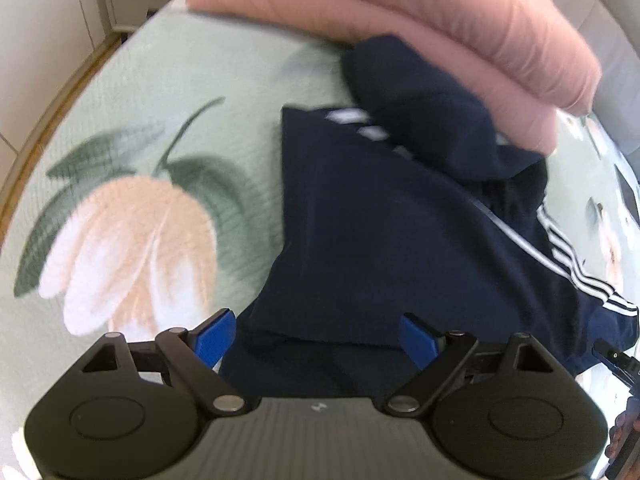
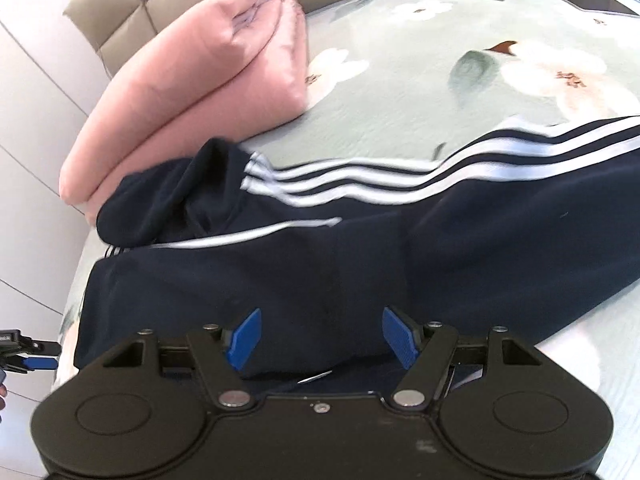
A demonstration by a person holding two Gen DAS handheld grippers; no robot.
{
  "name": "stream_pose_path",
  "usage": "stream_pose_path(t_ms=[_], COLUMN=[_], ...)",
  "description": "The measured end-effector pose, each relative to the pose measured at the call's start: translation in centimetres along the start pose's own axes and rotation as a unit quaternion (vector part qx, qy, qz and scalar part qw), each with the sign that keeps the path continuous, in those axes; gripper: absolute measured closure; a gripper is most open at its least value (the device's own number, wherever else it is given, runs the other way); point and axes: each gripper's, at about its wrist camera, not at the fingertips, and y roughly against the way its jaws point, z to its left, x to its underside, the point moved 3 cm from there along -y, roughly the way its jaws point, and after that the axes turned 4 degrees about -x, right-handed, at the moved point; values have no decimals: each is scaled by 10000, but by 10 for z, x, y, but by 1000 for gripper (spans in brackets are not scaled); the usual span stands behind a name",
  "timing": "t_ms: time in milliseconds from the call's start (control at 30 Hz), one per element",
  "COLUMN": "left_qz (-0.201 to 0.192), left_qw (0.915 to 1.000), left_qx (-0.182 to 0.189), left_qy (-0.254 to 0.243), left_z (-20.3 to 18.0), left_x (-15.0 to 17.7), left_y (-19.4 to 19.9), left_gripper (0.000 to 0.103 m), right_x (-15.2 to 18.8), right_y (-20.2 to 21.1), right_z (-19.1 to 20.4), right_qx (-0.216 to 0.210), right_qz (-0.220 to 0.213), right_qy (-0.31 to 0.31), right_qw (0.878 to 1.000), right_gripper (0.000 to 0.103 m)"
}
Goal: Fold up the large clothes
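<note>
So, from the left wrist view, the left gripper (image 1: 316, 336) hangs low over the near edge of the navy jacket (image 1: 380, 220), jaws spread wide with nothing between them, cloth right below and ahead of the blue pads. The jacket is lying on the bed (image 1: 180, 80), running away from this gripper toward the folded pink blanket (image 1: 440, 24), with its hood end up against that blanket and a striped sleeve trailing off to the right. It's already partly folded, left edge looks pretty straight. In the right wrist view, the right gripper (image 2: 322, 340) is also spread apart and empty, sitting right at the jacket's near edge. Here the long axis goes left to right across the frame, white stripes along the far side, hood bunched at the left by the blanket. There's a dark flat thing (image 2: 588, 0), maybe a tablet, at the far corner of the bed. Both grippers look about equally close to the near edge, so I'd guess the next fold lifts that edge up and away toward the blanket.
</note>
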Motion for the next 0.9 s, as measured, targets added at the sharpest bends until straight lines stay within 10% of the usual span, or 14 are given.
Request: stream_pose_path(t_ms=[500, 900], left_qz=[-161, -297], left_qw=[9965, 9903], left_qx=[234, 358], left_qy=[790, 1307], left_z=[-42, -60], left_x=[33, 56], left_y=[20, 61], left_gripper=[13, 13], right_x=[-34, -69], right_y=[71, 81], right_z=[-243, -358], right_qx=[353, -337], right_qz=[-382, -1615], right_qy=[-1986, -2881], right_qw=[9787, 9433], right_gripper=[22, 22])
